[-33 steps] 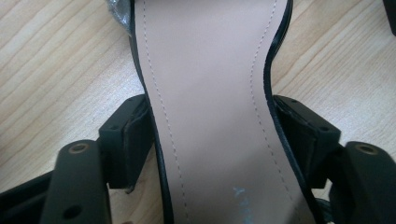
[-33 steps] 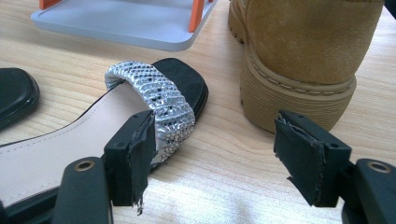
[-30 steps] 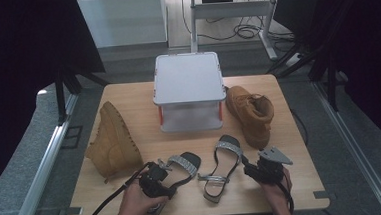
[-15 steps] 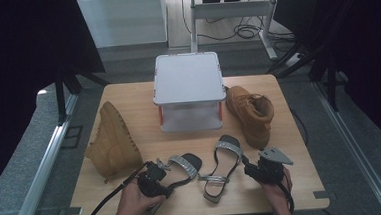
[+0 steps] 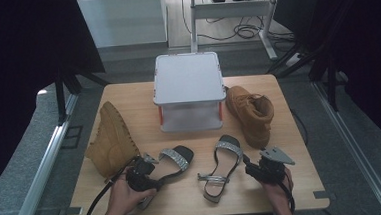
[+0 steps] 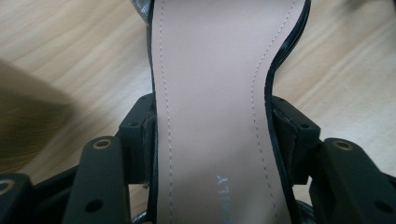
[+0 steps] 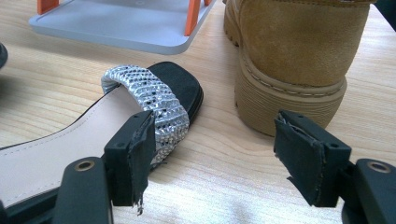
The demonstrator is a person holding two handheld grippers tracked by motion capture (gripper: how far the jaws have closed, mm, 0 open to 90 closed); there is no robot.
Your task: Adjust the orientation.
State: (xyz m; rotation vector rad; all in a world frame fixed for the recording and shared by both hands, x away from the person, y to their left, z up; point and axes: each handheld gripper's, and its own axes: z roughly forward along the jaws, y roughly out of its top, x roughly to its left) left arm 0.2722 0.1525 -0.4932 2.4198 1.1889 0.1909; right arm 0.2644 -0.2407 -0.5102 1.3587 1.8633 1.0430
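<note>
On the wooden counter (image 5: pixel 291 146), going left to right: a tan boot (image 5: pixel 109 140) lies on its side, then the left claw (image 5: pixel 150 176) has just been narrowing its jaws and now clamps the left sandal (image 5: pixel 174 161) across its insole. The second sandal (image 5: pixel 221 166) lies flat, untouched, beside the right claw (image 5: pixel 252 170), whose jaws stand wide with nothing between them. The grey two-tier rack (image 5: pixel 187 90) looks empty, so all four shoes, including the upright boot (image 5: pixel 251 113), likely remain unplaced.
</note>
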